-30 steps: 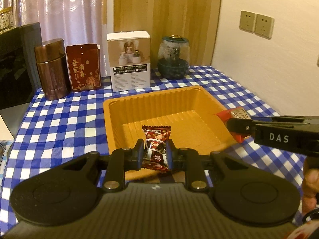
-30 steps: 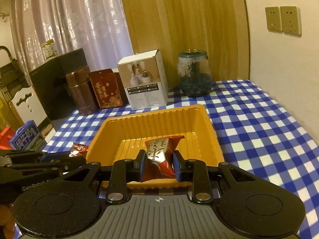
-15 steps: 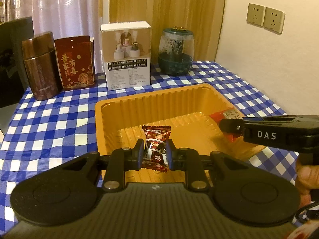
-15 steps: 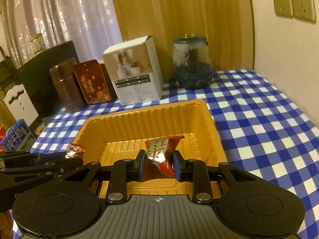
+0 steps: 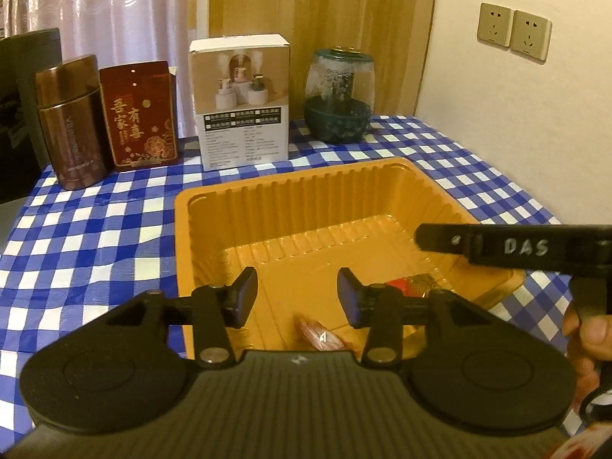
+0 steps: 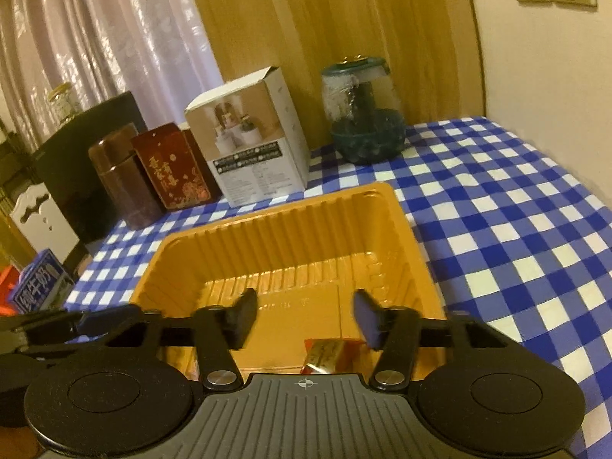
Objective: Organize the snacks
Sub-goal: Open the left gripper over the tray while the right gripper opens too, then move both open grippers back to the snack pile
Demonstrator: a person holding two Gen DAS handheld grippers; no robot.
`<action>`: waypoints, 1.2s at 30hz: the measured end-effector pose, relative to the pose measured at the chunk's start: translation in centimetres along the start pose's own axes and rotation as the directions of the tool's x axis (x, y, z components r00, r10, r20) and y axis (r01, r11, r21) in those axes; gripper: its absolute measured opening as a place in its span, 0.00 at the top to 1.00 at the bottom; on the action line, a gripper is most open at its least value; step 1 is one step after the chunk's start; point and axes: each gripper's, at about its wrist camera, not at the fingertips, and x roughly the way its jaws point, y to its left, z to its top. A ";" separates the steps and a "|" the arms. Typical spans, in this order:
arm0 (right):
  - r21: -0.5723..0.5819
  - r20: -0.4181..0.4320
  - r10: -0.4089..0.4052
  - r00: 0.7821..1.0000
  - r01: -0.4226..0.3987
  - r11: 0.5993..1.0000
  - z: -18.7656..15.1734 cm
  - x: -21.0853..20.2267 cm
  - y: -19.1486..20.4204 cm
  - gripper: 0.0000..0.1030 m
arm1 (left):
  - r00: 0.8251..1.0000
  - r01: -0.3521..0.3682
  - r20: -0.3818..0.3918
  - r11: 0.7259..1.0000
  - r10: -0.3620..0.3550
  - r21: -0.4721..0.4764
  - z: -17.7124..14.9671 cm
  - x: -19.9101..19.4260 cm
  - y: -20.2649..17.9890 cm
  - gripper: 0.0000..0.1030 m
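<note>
Left wrist view: along the far edge of the bench (image 5: pixel 95 229), from ten o'clock to one o'clock, stand a brown canister (image 5: pixel 70 122), a red tin (image 5: pixel 139 114), a white carton (image 5: pixel 241 101) and a glass jar (image 5: pixel 338 95) with a dark green base. A dark box (image 5: pixel 23 114) rises at nine o'clock, and two wall sockets (image 5: pixel 512 30) sit on the wall at two o'clock. The right gripper (image 5: pixel 512 246) crosses the picture from three o'clock, its black finger marked DAS reaching over the right side of the orange tray (image 5: pixel 290 206), with part of a hand (image 5: pixel 585 340) behind it.

The tray sits at the centre of the checked cloth. In it lie two wrapped sweets: a red-brown sweet (image 5: pixel 319 334) near its front wall, just below the left gripper (image 5: pixel 296 292), and a red sweet (image 5: pixel 413 283) at four o'clock, partly hidden behind the right-hand finger. The rest of the ribbed floor is bare.

The left gripper's jaws have just been opening and now stand spread, pinching nothing. Right wrist view: the right gripper (image 6: pixel 306 313) has likewise just been opening; its jaws are spread with a red and gold sweet (image 6: pixel 329 354) lying loose on the tray floor below them, close to the front wall (image 6: pixel 267 363). The left gripper (image 6: pixel 57 325) comes in at nine o'clock over the tray's left rim.

Open cloth runs wide at three o'clock toward the wall, and a narrower strip separates the tray from the row of containers.
</note>
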 end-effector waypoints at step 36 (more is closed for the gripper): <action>-0.032 0.049 -0.074 0.996 0.076 0.997 -5.9 -15.5 3.3 0.44 | 1.000 -0.016 0.021 0.993 0.019 -0.118 -6.5 -16.2 -3.7 0.59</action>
